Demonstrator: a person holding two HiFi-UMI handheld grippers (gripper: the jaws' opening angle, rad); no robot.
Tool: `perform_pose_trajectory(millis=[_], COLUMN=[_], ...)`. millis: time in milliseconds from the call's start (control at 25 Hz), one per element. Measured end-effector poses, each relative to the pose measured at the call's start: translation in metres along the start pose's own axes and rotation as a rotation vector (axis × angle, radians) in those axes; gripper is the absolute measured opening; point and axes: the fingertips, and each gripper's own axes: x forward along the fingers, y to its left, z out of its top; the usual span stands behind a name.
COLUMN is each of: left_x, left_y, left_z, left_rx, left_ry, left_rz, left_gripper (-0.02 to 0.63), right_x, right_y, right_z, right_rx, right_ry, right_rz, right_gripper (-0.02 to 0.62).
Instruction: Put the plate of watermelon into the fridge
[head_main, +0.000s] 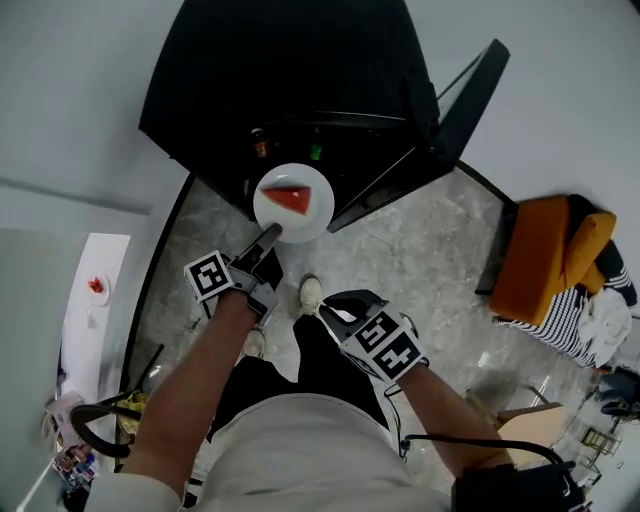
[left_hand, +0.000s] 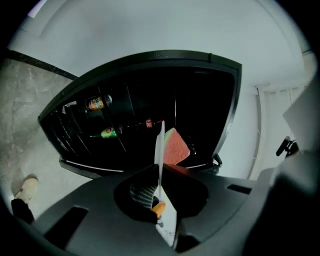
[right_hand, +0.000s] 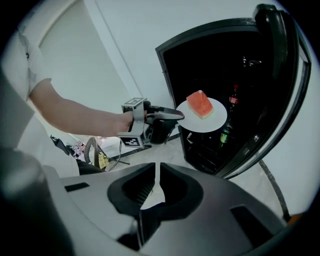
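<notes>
Nearest the head camera, a pale shirt (head_main: 300, 450) and two bare forearms fill the bottom edge; the person's head is out of frame. Two grippers reach forward. The left gripper (head_main: 270, 235) is clenched on the near rim of one white plate (head_main: 315, 218). It holds the plate level in the air at the open mouth of the fridge (head_main: 250, 80), resting on no shelf. One red watermelon wedge (head_main: 287, 198) lies on the plate. The right gripper (head_main: 338, 305) hangs nearer and to the right, well apart from the plate. Its own view shows its jaws a thin slit apart with nothing between them.

The fridge is black and very dark inside, so its shelves are hard to make out. Its door (head_main: 445, 125) stands swung open on the right. The head view shows two bottles (head_main: 260, 143) inside. The left gripper view shows three: one with an orange label, one green, and one small with red.

The left gripper view sees the plate edge-on, as a thin white line. The right gripper view shows its round face and the left forearm. Only the head view shows two shoes (head_main: 311, 293) on the marbled floor (head_main: 420, 250). It also shows an orange chair (head_main: 545, 260) at the right. At the far left is a small plate (head_main: 97, 288) holding something red, too small to identify.
</notes>
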Motion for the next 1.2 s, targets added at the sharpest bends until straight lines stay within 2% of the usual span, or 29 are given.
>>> perform_pose_trajectory(millis=[160,400,560,840,1080,1200], left_x=[0.044,0.095,0.126,0.149,0.158,0.162], left_y=[0.026,0.065,0.081,0.101,0.11,0.113], left_z=[0.022,0.039,0.052,0.064,0.07,0.075], left_rx=[0.019,0.003,-0.005,-0.016,-0.031,-0.04], left_ry=[-0.035,-0.06,-0.077,-0.096,-0.102,-0.113], left_rz=[0.008,0.072,0.083,0.112,0.127,0.126], left_gripper=[0.023,0.023,0.023,0.023,0.023,0.028], right_x=[0.006,0.003,0.005,0.01,0.024,0.027], right_y=[-0.024,-0.049,-0.069,-0.084,-0.084,-0.088], right_z=[-0.007,-0.028,-0.03,-0.015,-0.003,-0.008], right_rx=[0.023,0.078,0.089,0.126,0.059,0.066], right_ry=[0.015,0.045,0.049,0.025,0.065,0.079], right_rz=[0.014,0.028,0.028,0.045,0.071,0.071], right_gripper=[0.029,0.026,0.026,0.026,0.026,0.026])
